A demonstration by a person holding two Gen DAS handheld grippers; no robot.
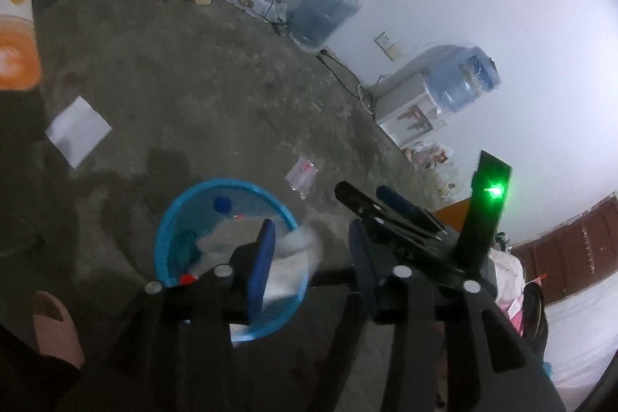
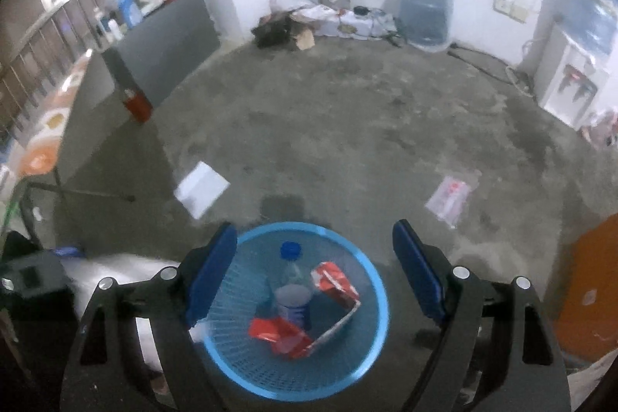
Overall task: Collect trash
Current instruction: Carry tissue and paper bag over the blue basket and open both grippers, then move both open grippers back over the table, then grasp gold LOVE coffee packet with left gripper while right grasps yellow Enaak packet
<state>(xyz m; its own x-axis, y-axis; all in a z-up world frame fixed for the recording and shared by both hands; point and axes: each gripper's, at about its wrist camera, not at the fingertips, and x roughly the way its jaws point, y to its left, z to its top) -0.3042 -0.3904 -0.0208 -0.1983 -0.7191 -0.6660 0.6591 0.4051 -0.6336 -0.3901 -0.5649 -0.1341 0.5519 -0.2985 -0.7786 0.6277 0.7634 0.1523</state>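
Observation:
A blue mesh bin (image 2: 370, 273) stands on the concrete floor right below my open, empty right gripper (image 2: 316, 257). It holds a plastic bottle with a blue cap (image 2: 291, 280) and red-and-white wrappers (image 2: 336, 282). In the left wrist view the bin (image 1: 170, 219) sits behind my open left gripper (image 1: 313, 253), and a blurred white plastic piece (image 1: 301, 250) lies between the fingers over the bin's rim. A white paper sheet (image 2: 201, 188) and a clear packet with red print (image 2: 450, 195) lie on the floor beyond the bin; they also show in the left wrist view, the sheet (image 1: 79, 130) and the packet (image 1: 302, 175).
A grey table (image 2: 116, 83) stands at the left. Water jugs (image 2: 425, 6), a dispenser (image 2: 567, 83) and cables line the far wall. An orange object (image 2: 587, 292) is at the right. A pink slipper (image 1: 58, 327) is near the bin.

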